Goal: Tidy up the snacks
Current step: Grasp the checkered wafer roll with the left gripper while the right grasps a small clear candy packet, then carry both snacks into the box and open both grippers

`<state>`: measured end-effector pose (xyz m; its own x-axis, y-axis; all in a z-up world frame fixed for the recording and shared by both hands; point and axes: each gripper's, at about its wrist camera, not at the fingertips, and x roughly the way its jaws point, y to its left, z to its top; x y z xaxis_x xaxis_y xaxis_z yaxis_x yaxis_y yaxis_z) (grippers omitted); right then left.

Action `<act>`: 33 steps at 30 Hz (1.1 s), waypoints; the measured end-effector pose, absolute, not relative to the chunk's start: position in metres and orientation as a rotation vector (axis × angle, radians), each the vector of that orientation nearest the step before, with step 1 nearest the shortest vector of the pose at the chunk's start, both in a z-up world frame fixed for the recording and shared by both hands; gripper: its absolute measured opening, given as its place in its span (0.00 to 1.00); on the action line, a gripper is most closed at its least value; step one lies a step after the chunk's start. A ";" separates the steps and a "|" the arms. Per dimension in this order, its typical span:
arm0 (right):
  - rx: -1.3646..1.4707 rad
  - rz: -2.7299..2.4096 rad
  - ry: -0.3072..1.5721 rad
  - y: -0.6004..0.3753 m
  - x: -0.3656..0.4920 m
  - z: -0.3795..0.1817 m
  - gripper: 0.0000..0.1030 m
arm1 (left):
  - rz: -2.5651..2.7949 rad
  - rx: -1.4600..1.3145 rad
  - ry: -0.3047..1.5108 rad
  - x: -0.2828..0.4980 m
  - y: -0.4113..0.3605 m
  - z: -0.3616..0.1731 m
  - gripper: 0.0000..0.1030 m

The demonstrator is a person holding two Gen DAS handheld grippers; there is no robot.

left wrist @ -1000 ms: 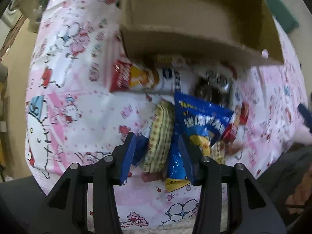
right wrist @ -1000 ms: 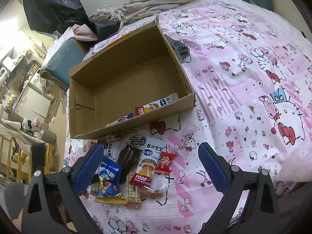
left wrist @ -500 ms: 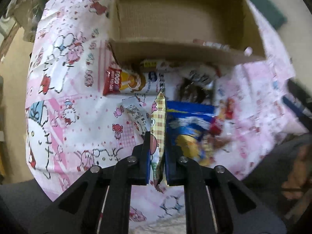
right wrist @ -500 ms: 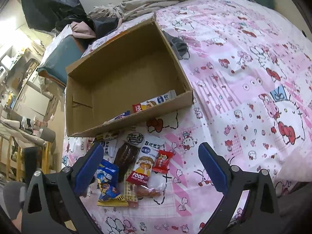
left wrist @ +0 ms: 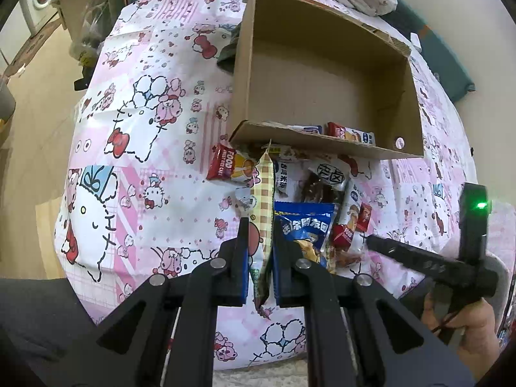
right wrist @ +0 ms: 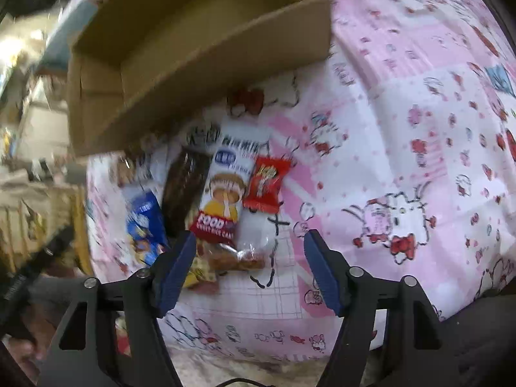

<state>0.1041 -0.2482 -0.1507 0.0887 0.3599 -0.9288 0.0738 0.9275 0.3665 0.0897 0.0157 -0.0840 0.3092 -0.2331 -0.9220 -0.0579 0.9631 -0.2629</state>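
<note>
Only left wrist shows checkered packet (left wrist: 265,193) pinched.

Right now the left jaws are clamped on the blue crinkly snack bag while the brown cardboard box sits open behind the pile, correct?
Not quite. The left wrist view shows the left gripper clamped on the tan checkered snack packet, not the blue crinkly snack bag lying beside it. The brown cardboard box does sit open behind the pile.
</note>
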 end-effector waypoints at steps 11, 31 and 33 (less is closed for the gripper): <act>0.205 0.211 1.542 -0.210 0.102 -0.173 0.74 | -0.111 -0.269 1.238 0.087 0.015 -0.082 0.08; 0.225 0.267 1.498 -0.215 0.092 -0.157 0.32 | -0.103 -0.289 1.224 0.088 0.019 -0.080 0.09; 0.243 0.267 1.508 -0.217 0.093 -0.159 0.32 | -0.105 -0.289 1.224 0.088 0.019 -0.080 0.09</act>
<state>0.0935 -0.2171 -0.1589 0.0442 0.3214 -0.9459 -0.0223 0.9469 0.3207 0.0884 0.0191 -0.0798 0.3403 -0.2339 -0.9108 -0.0751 0.9587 -0.2742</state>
